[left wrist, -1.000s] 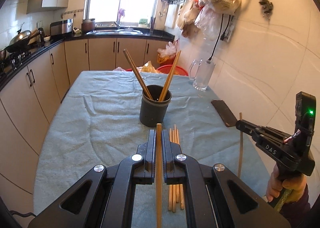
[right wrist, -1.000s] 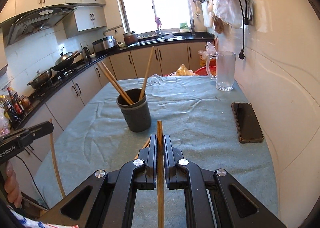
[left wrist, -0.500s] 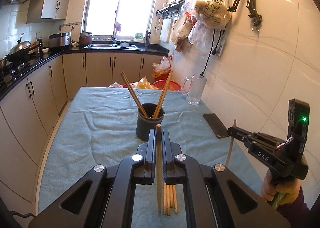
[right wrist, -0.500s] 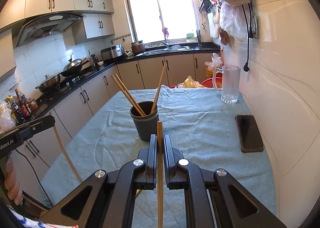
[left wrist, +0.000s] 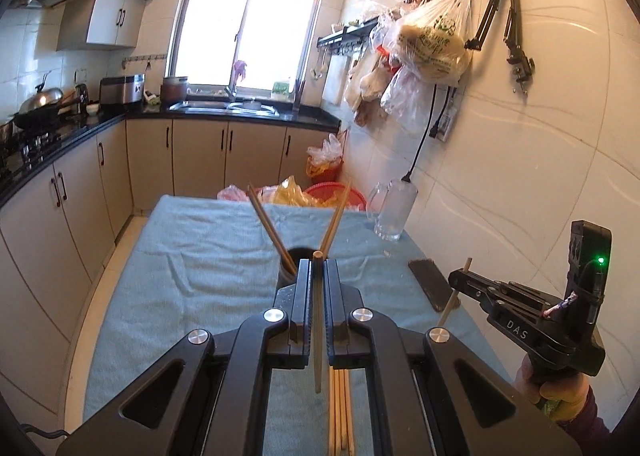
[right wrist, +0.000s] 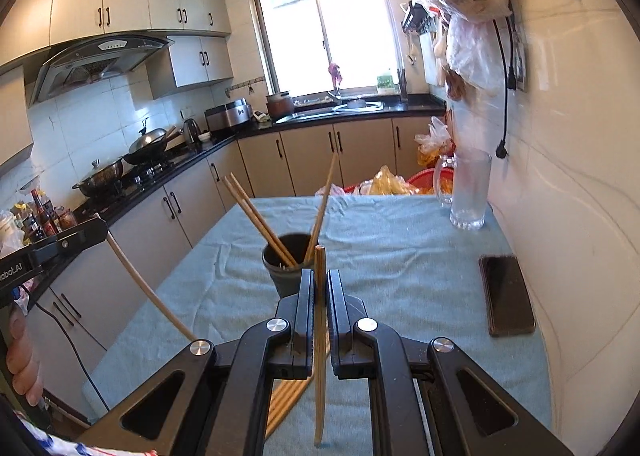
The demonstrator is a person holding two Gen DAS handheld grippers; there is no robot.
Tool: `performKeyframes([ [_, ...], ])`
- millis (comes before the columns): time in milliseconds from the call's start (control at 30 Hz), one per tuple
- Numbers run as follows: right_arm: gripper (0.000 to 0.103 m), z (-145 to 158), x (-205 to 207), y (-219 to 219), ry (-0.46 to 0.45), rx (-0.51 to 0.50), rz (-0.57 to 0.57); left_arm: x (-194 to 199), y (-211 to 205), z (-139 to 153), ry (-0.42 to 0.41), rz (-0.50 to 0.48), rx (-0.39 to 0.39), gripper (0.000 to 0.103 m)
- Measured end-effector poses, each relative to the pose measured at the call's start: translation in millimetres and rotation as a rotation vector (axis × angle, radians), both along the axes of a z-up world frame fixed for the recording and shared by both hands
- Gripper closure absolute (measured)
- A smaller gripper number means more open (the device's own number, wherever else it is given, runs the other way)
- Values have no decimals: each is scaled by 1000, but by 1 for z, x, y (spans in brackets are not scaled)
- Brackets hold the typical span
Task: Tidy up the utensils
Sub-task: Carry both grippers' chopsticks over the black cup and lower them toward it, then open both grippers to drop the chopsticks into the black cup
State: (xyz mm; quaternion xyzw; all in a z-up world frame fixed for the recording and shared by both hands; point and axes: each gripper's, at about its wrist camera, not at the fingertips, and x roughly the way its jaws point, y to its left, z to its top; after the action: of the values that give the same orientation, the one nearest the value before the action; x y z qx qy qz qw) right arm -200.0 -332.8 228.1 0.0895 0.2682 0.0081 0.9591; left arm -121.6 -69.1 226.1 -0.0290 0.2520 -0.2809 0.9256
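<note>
While both tongs are clenching one chopstick each, left tongs and right tongs are facing the holder at twelve o'clock.

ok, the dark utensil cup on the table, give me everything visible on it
The cup is a dark grey, matte cylinder, plastic by the look, with a ridged band below the rim. It stands upright, open-topped, on the blue-green cloth mid-table. Three wooden chopsticks lean inside, two left, one right. Neither hand-held gripper touches it.
</note>
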Motion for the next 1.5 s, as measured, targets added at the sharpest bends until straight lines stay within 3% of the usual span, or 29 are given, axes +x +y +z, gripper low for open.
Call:
performKeyframes([
  [400, 97, 74, 62, 9, -138, -33, 20, 42, -15, 71, -138, 30, -12, 98],
  [667, 97, 94, 111, 7, -187, 5, -16, 96, -39, 84, -113, 41, -37, 98],
  [833, 97, 81, 133, 2, -191, 27, -44, 128, -55, 68, -91, 64, -22, 98],
  [1067, 97, 43, 155, -5, -119, 50, -58, 161, -68, 30, 7, 67, -13, 98],
  [1267, 97, 14, 169, -5, -44, 57, -48, 171, -71, 3, 63, 64, 17, 98],
  [1500, 97, -2, 175, -4, -9, 65, -36, 166, -68, -1, 61, 66, 29, 98],
])
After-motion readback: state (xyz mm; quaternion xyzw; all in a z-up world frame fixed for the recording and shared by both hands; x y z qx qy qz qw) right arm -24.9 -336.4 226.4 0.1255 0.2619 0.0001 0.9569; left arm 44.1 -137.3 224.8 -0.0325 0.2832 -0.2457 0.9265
